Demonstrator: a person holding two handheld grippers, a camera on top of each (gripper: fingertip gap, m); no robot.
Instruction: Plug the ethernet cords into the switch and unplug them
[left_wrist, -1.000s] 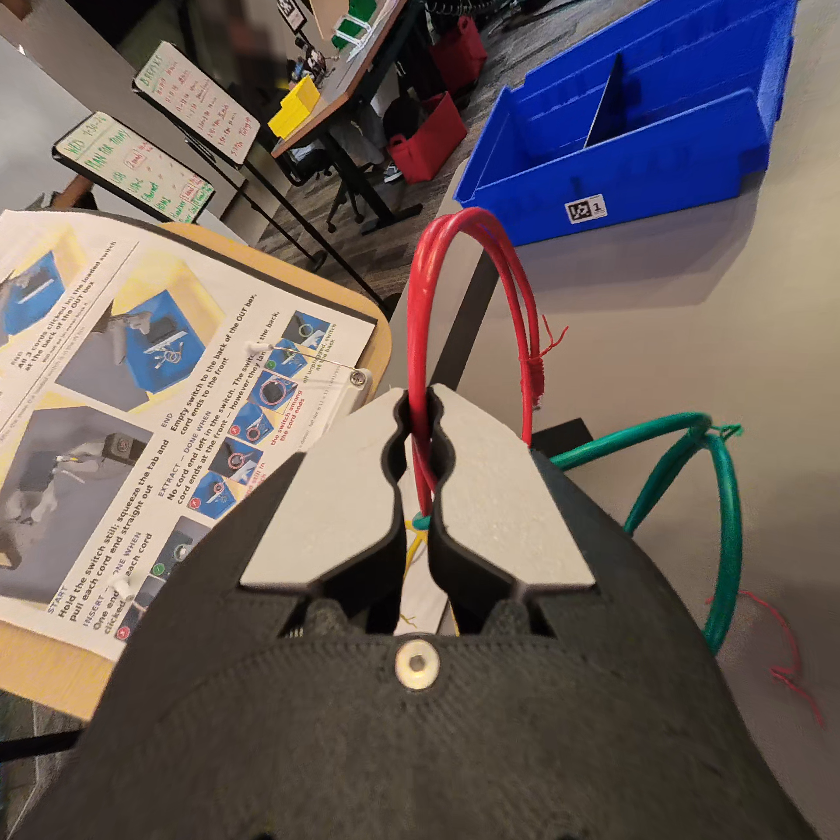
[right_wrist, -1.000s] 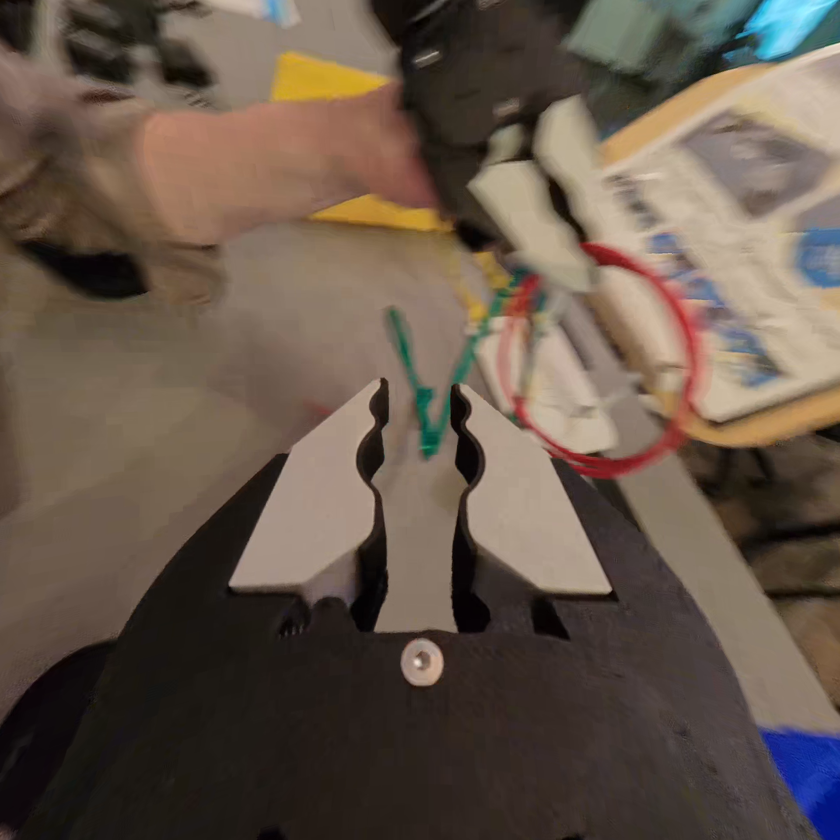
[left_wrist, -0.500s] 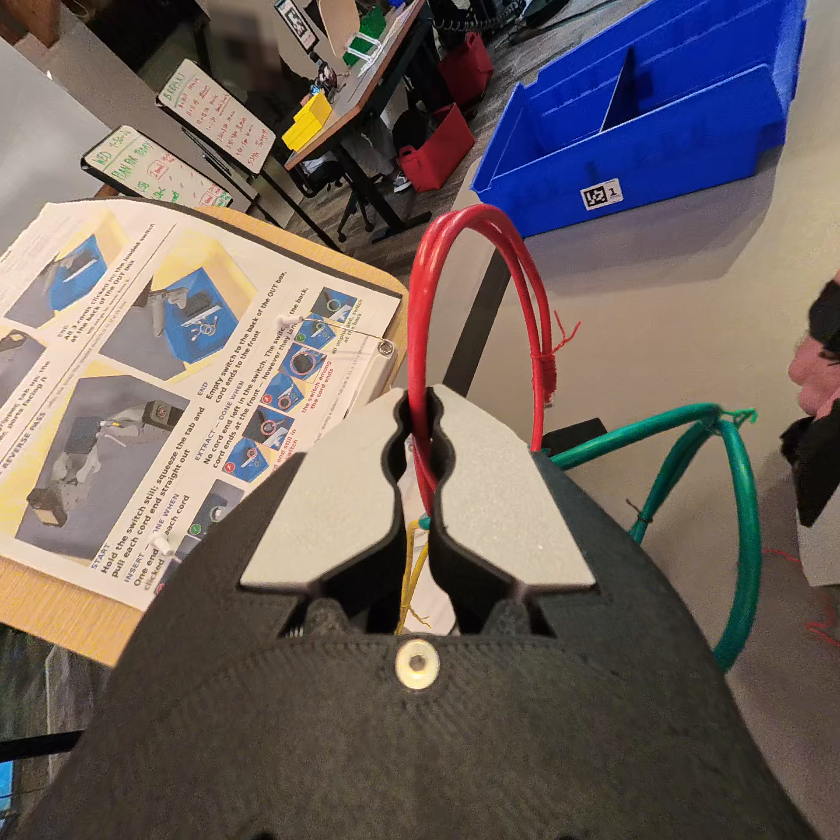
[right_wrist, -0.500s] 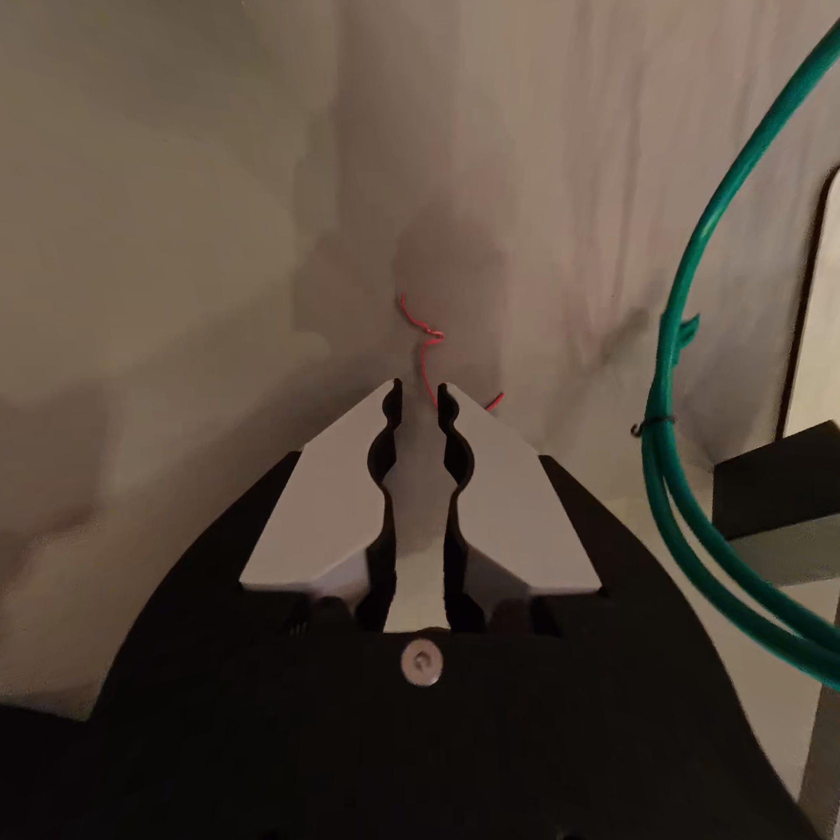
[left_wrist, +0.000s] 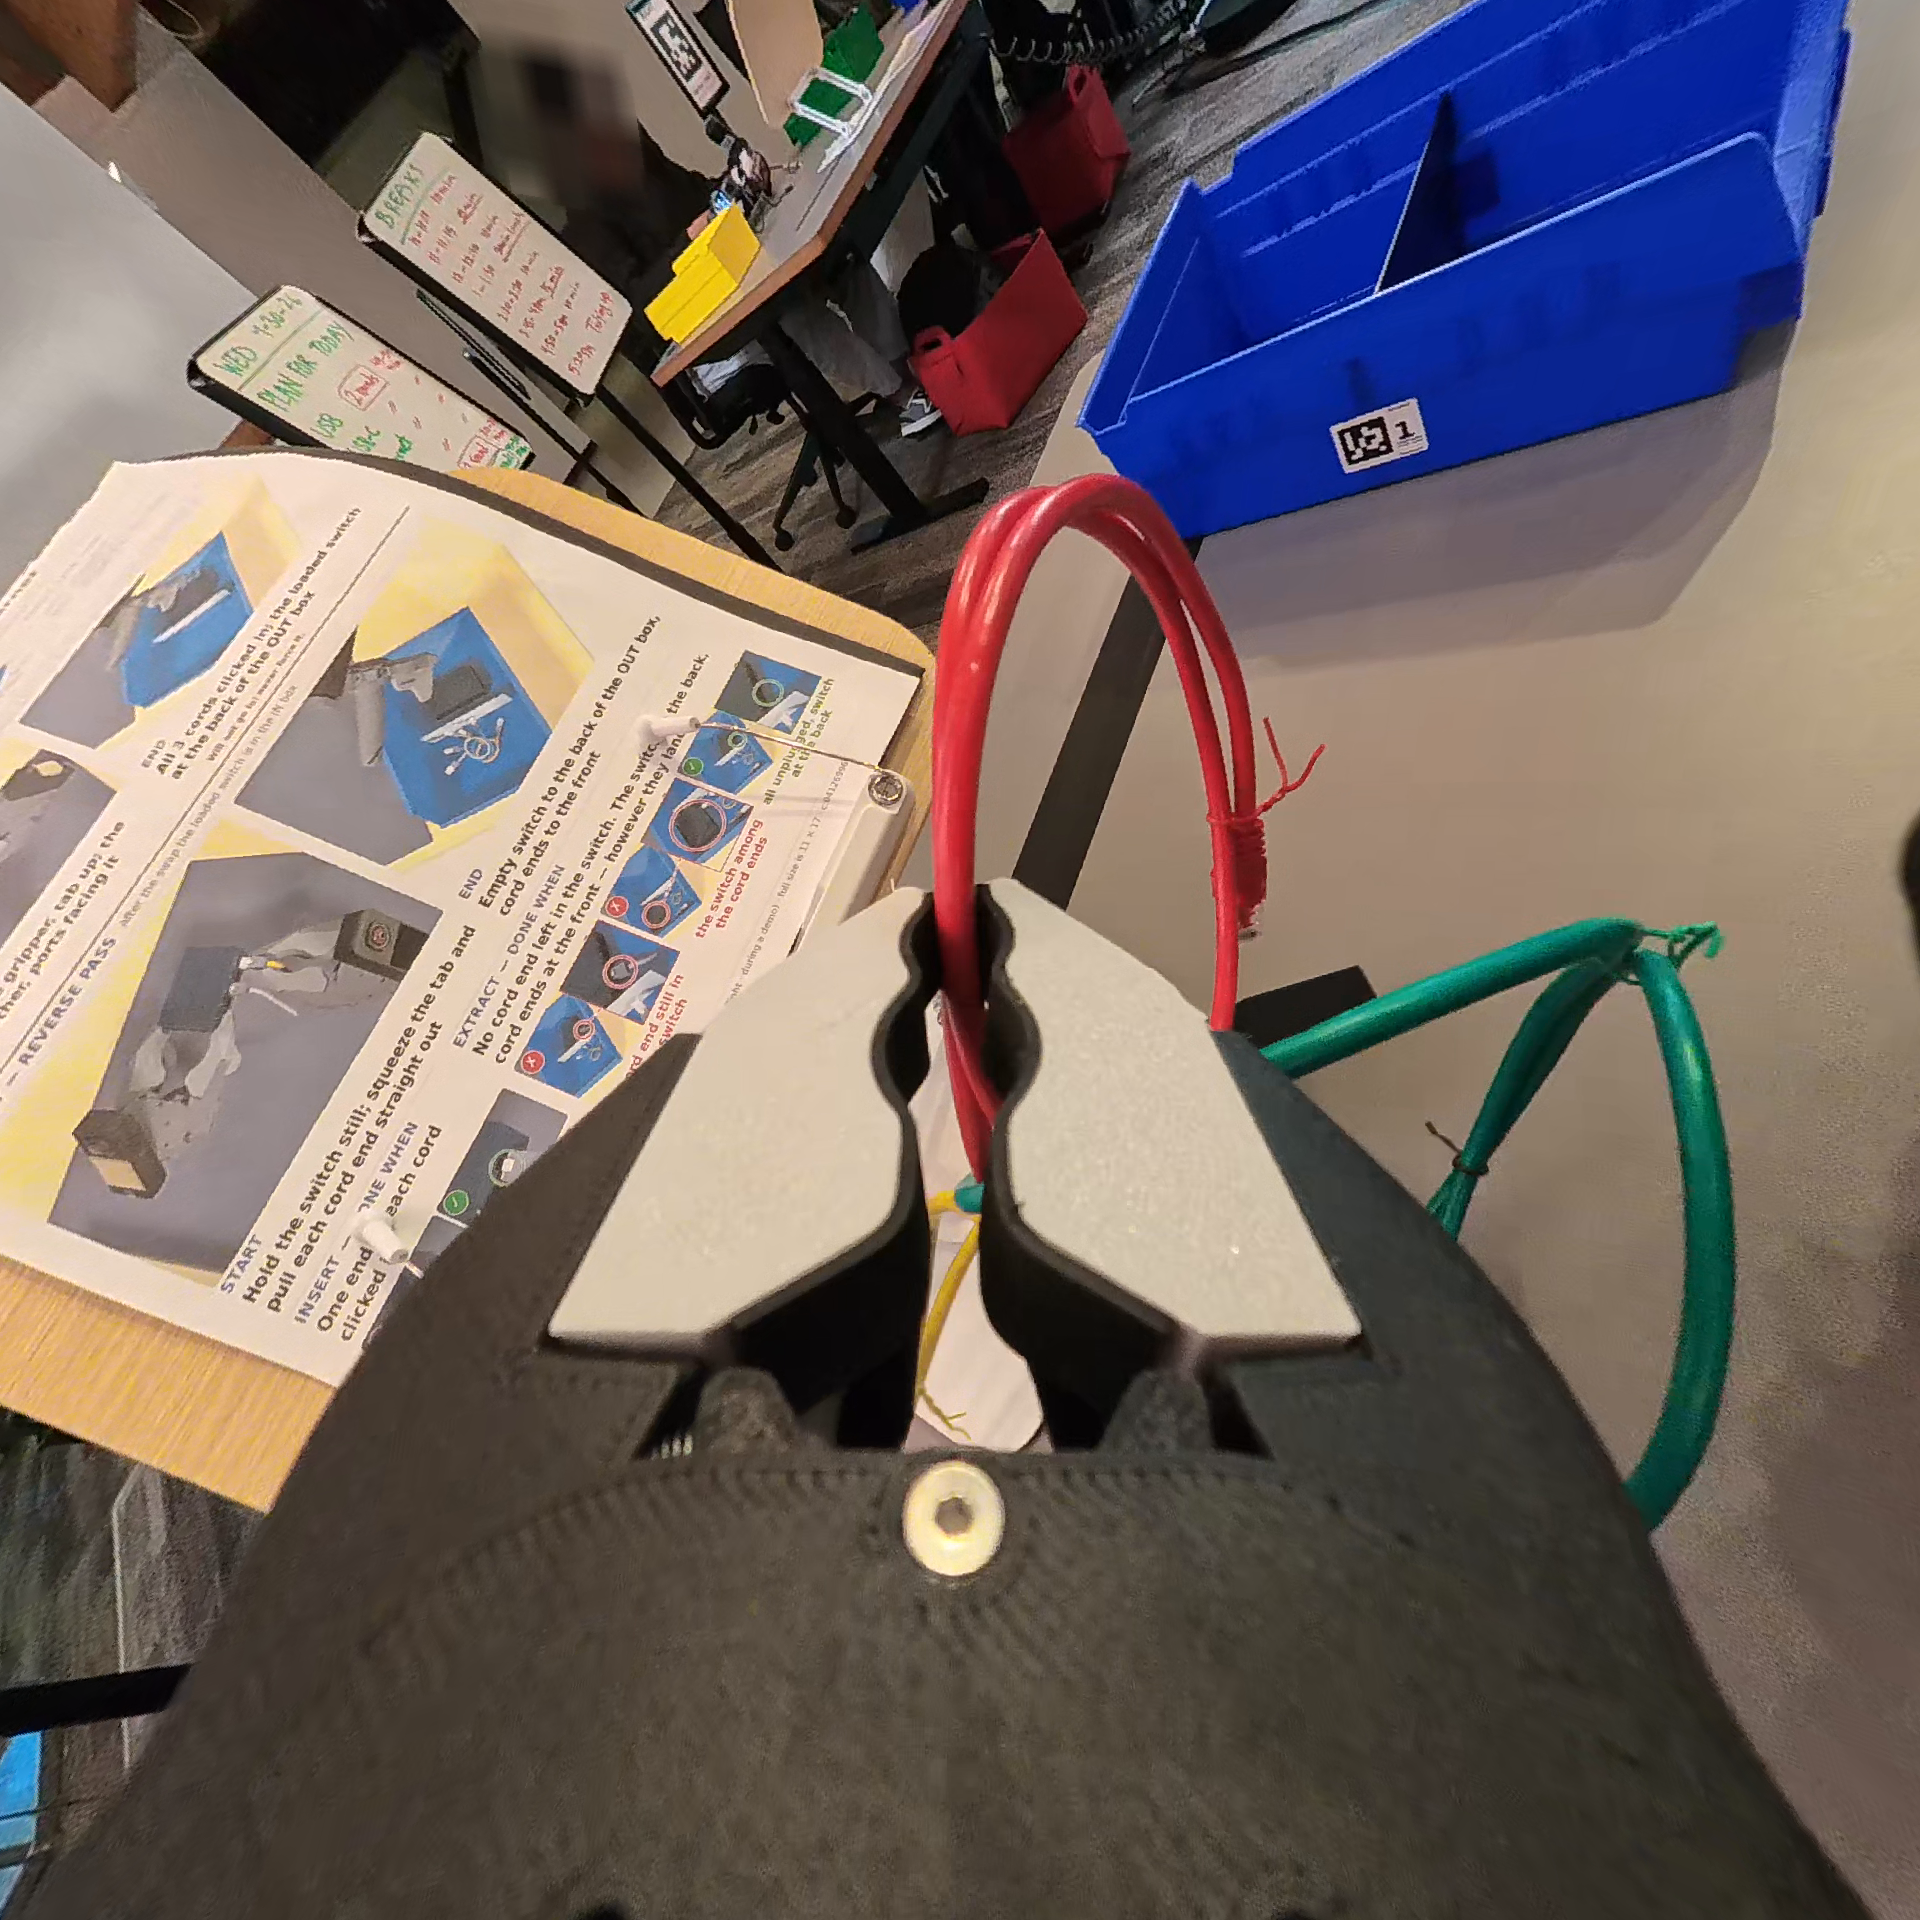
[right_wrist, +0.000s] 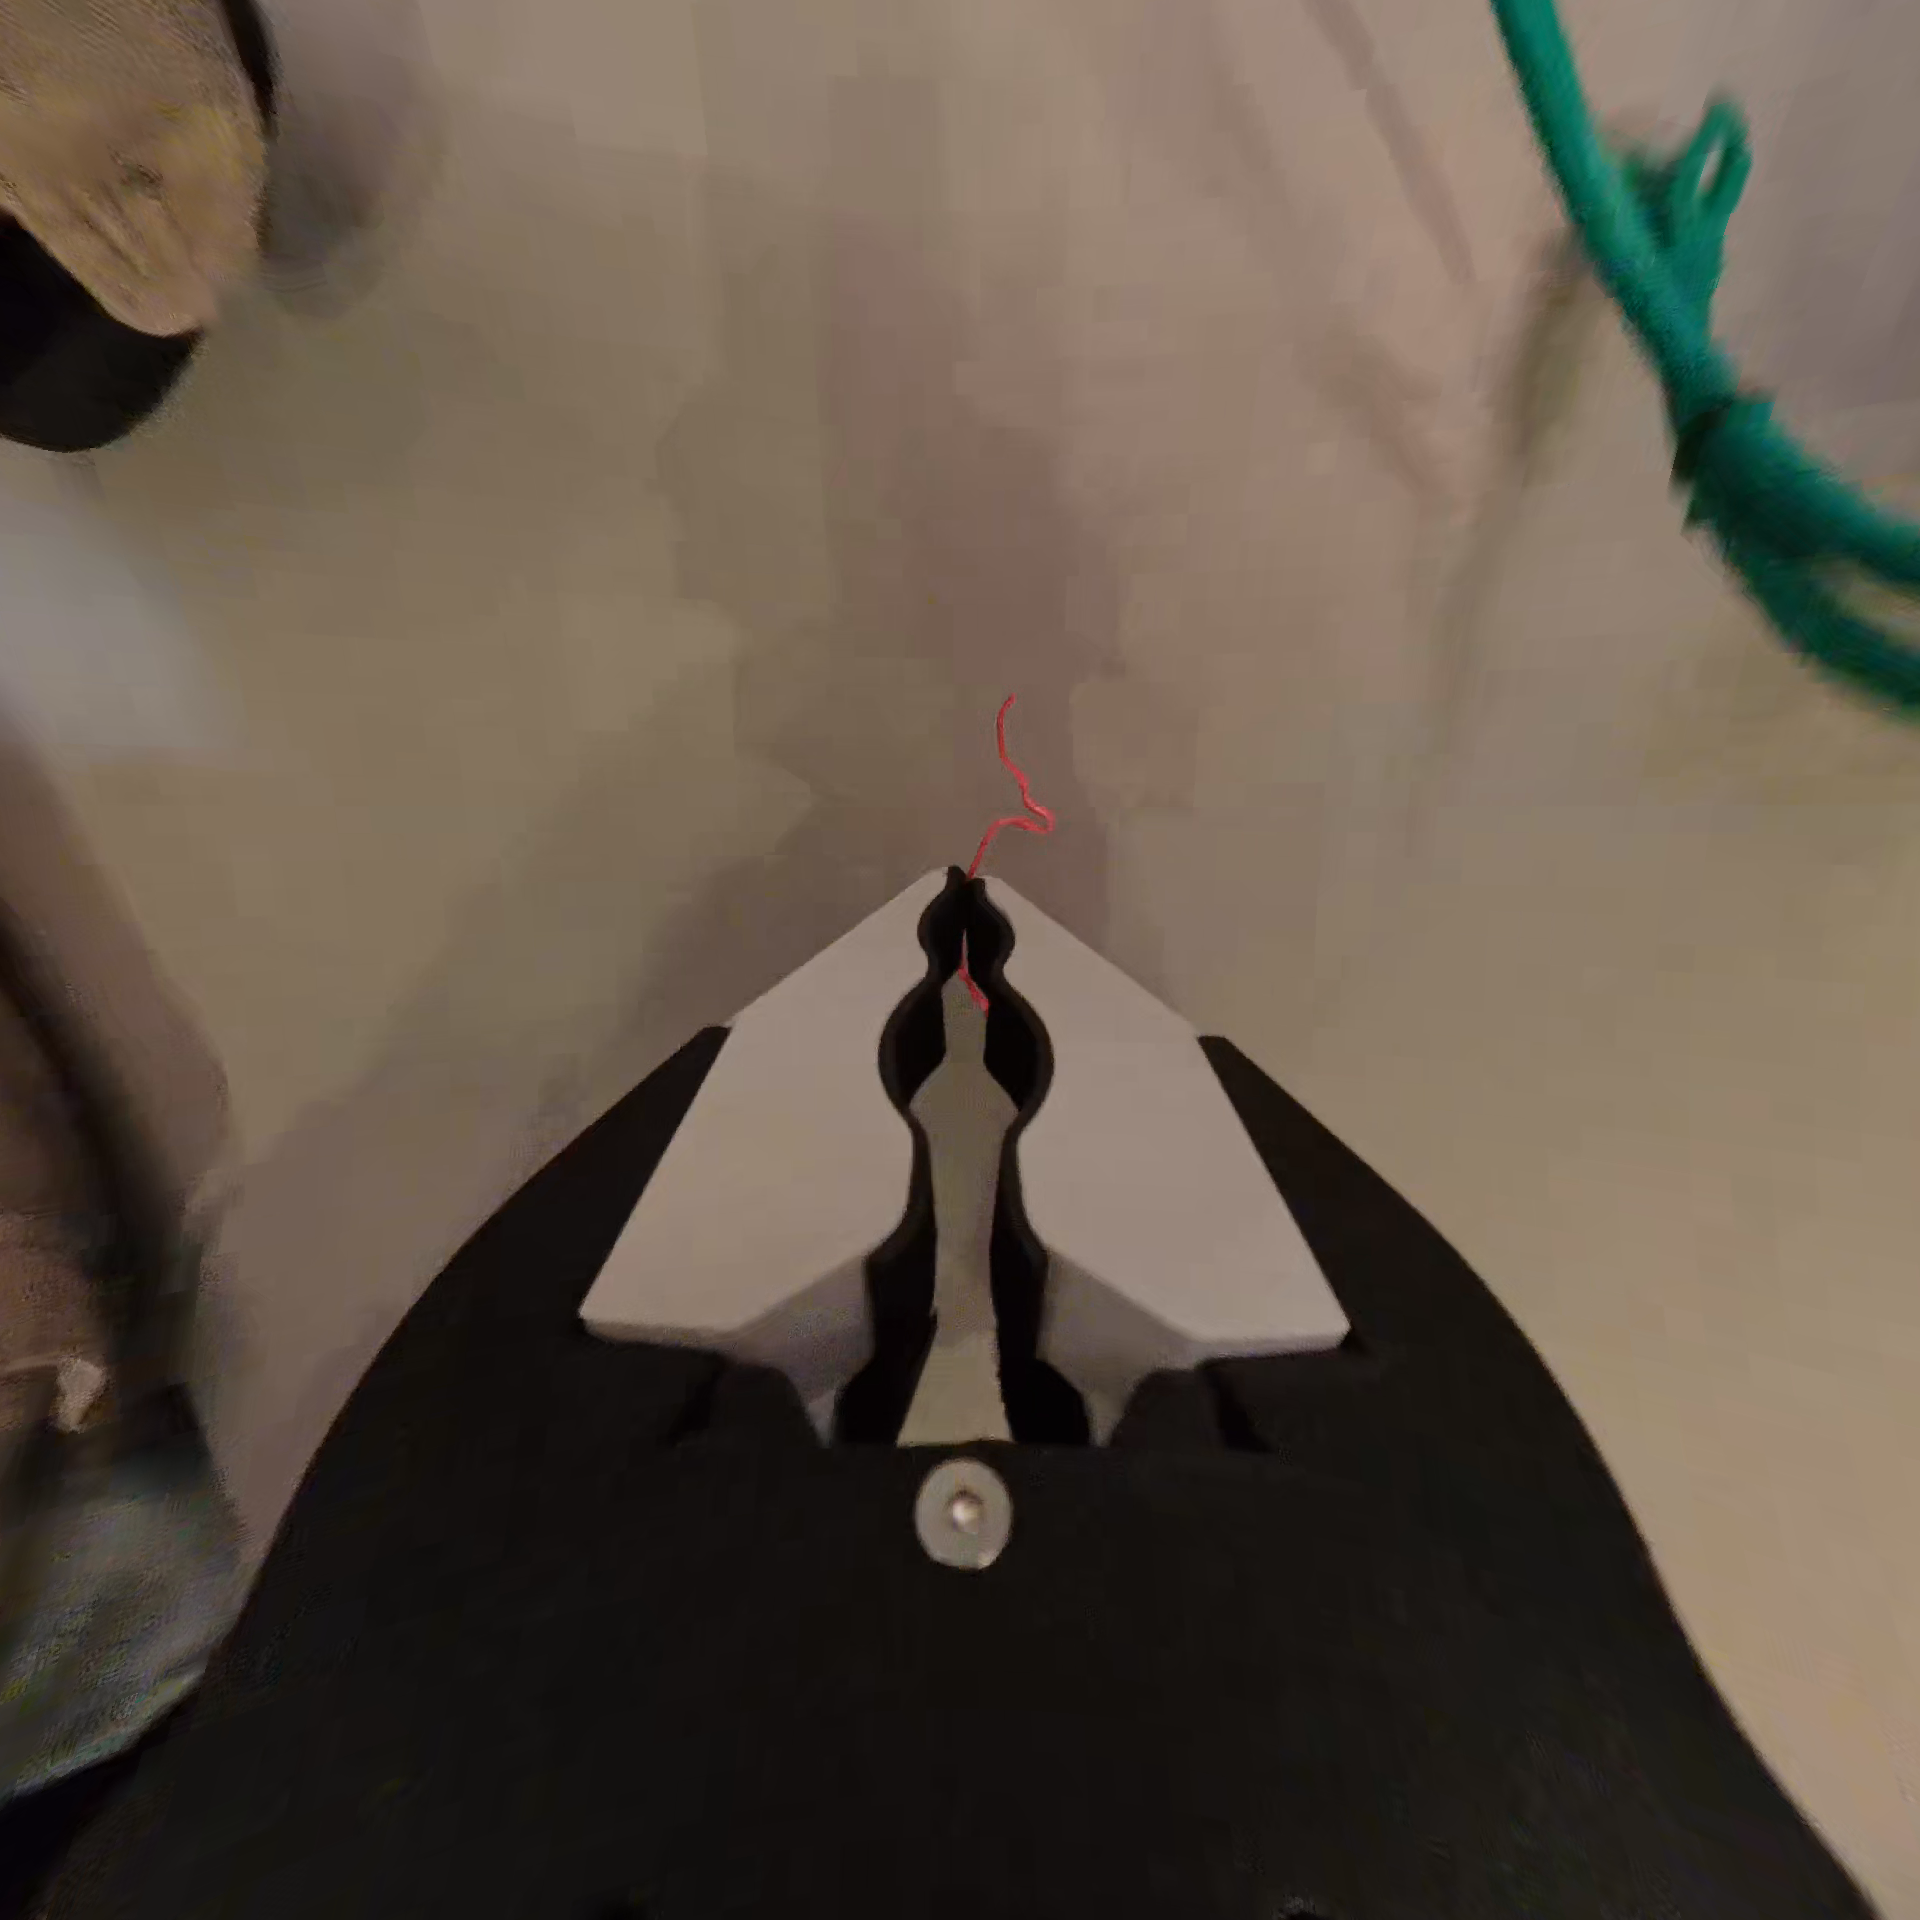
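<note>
In the left wrist view, a printed instruction sheet lies at the far left on a wooden board, with two whiteboards on stands and a cluttered desk beyond it on the room's floor. At the middle, the left tongs are closed on a looped red cord: the two strands run down through the narrow gap between the grey fingers, and the loop arches up and over to the right, where a red twist tie binds it. Deep in the gap behind the strands a bit of yellow cord shows. The switch cannot be made out for certain in either view. To the right of the tongs a coiled green cord stands out over the grey tabletop, one end running in behind the right finger. At the upper right a blue bin with dividers sits on the tabletop, a small square marker tag on its front wall. In the right wrist view, a blurred sleeve fills the upper left corner. At the middle, the right tongs are pressed together at the tips, pinching a thin red thread that curls up from them above the tabletop. At the upper right the green cord, blurred, crosses the corner.
</note>
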